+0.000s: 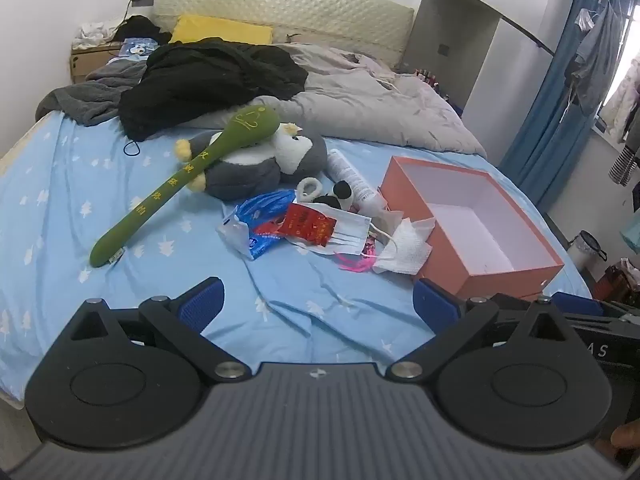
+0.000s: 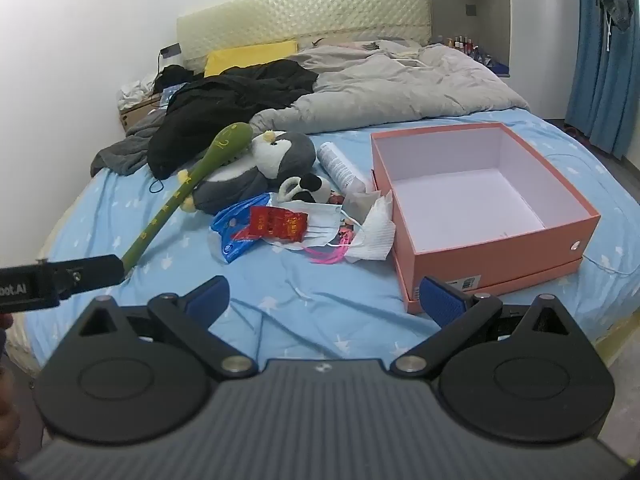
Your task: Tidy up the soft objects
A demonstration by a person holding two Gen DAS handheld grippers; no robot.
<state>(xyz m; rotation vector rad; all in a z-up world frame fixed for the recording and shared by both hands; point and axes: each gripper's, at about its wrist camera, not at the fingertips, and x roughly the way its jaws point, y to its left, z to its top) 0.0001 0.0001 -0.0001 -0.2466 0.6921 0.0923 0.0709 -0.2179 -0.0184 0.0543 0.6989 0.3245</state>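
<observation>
both grippers hover over the near edge of the bed (image 1: 60,184), angled down, and nothing's been picked up yet. the left gripper (image 1: 316,306) has its fingers spread wide with only sheet between them, same for the right gripper (image 2: 324,300).

the soft stuff sits mid-bed: a grey penguin plush (image 1: 260,164) with a long green plush stick (image 1: 176,184) lying across it, and a small panda plush (image 2: 308,184) just beside them. next to that is a flat litter pile, with a face mask (image 2: 324,222), a red packet (image 2: 278,222), a blue plastic bag (image 1: 260,216) and a tissue (image 1: 404,246) touching the box.

the pink box (image 2: 496,248) is open and empty, white inside, on the right.

if i were doing it i'd lift the green stick first since it pins the penguin, pinching it mid-shaft so it doesn't flop. the penguin looks bulky, so squeeze deep into the body, not the fuzz.
</observation>
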